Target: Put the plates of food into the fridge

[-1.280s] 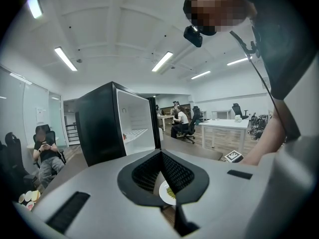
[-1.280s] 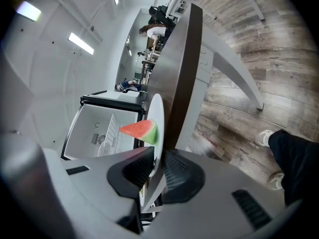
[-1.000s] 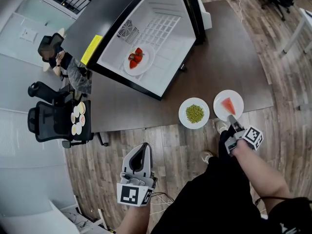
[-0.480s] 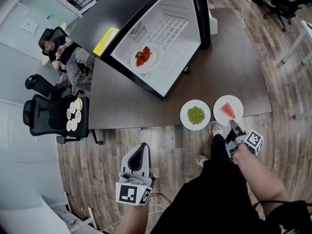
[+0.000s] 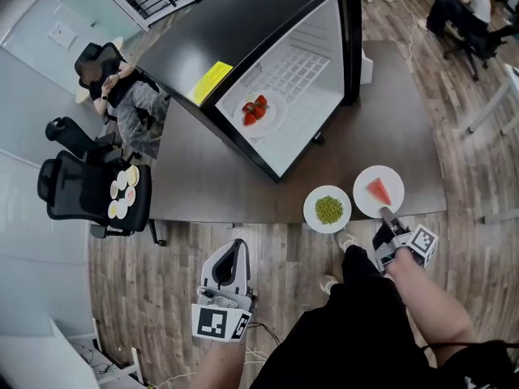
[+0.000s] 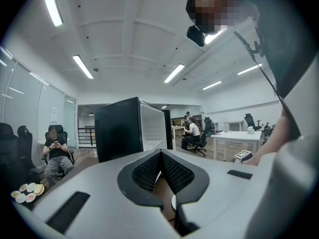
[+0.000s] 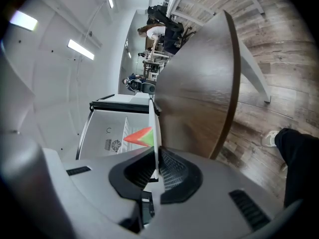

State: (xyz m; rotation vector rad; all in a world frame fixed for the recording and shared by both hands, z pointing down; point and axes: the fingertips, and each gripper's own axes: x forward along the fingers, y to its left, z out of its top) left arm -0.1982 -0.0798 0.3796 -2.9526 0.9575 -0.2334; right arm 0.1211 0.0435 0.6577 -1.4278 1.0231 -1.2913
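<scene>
White watermelon plate [image 5: 366, 203] sits in the right gripper [image 5: 384, 212], jaws clamped on its near rim.

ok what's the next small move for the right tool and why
Probably carry the round white plate with the red watermelon slice level toward the open black fridge: the right tool is shut on its rim, and space shows beside the strawberry plate inside.
</scene>
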